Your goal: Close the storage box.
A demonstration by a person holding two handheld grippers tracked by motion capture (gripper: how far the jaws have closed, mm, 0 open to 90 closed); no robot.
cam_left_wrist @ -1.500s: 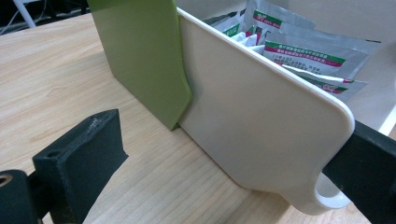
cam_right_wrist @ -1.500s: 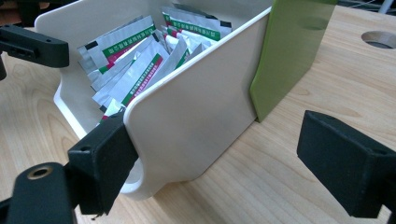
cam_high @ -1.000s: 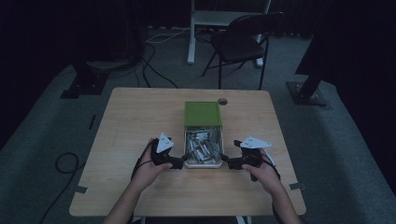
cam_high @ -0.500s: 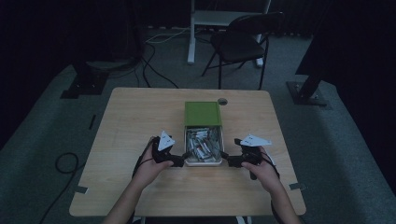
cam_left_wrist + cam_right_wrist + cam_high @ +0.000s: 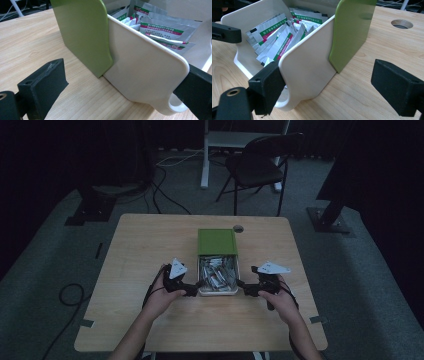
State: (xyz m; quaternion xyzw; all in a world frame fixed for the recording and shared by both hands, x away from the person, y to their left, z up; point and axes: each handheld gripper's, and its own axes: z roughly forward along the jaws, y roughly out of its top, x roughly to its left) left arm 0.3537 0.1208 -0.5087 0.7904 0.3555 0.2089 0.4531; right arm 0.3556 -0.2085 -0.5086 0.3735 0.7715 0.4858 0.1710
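A green box [image 5: 216,242] stands mid-table with its cream drawer [image 5: 218,293] pulled out toward me, full of silver sachets [image 5: 217,272]. My left gripper [image 5: 196,289] is at the drawer's front left corner, my right gripper [image 5: 241,289] at the front right corner. In the left gripper view, the left gripper [image 5: 125,75] is open, its jaws straddling the drawer's side wall [image 5: 140,67] beside the green casing [image 5: 85,35]. In the right gripper view, the right gripper [image 5: 329,82] is open too, with the drawer wall [image 5: 309,65] between its jaws and sachets [image 5: 279,37] beyond.
The wooden table [image 5: 150,250] has a round cable hole [image 5: 238,228] just behind the box. A dark folding chair [image 5: 260,165] and a white desk leg [image 5: 205,155] stand beyond the far edge. Cables lie on the floor at left.
Both grippers have edged slightly inward toward the drawer's front corners. The drawer and box have not visibly moved.
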